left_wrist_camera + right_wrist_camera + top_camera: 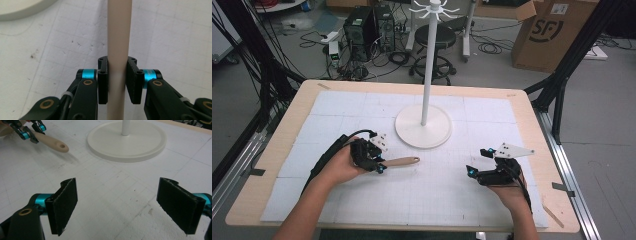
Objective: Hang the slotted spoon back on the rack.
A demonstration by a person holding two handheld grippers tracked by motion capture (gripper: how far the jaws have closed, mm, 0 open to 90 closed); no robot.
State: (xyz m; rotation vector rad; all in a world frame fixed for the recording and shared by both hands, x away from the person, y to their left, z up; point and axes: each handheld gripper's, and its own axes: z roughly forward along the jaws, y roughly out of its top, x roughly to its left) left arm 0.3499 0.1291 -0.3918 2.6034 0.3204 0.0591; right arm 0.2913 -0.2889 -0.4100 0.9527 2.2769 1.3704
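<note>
Between left gripper (117, 77) fingers (103, 80): wooden handle (118, 37).

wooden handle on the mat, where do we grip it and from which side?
Grip the wooden handle on its straight shaft, jaws across its width, coming along the mat from its end opposite the hole. The shaft is narrow and even there; the holed tip widens and rounds. The left gripper is shut on the shaft that way.

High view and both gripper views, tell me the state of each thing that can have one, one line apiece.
left gripper: shut on the wooden handle.
wooden handle: clamped between the left jaws, end with the hole sticking out toward the stand.
right gripper: open, jaws wide apart, nothing between them.
white stand: upright on the mat, hooks at the top bare.
</note>
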